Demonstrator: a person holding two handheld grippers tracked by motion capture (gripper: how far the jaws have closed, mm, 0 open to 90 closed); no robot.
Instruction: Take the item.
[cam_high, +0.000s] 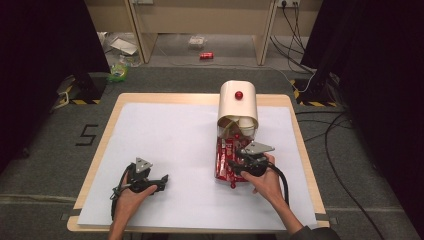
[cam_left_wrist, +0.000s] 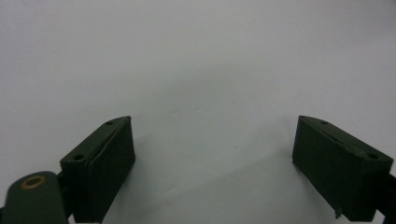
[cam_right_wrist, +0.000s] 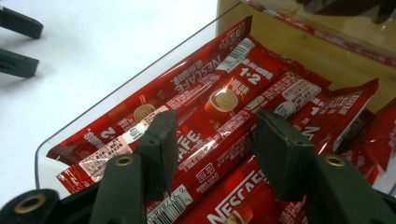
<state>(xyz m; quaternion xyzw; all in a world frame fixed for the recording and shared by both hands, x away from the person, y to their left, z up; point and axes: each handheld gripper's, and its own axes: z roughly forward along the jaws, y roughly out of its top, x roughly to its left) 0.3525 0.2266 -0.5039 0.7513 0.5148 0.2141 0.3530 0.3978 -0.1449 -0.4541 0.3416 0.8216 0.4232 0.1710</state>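
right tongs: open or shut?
Open. The right tongs straddle a red Nescafe sachet in the clear tray, a gap between the jaws.

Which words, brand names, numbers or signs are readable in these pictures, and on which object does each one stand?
"NESCAFE": brand name on the red coffee sachets in the clear tray, under the right gripper.
"1+2": on one sachet, near its top end.
"2": on the leftmost sachet's lower end.
"5": black mark on the grey floor, left of the table.
The barcode digits, white label text and Chinese print on the sachets are too small to read.
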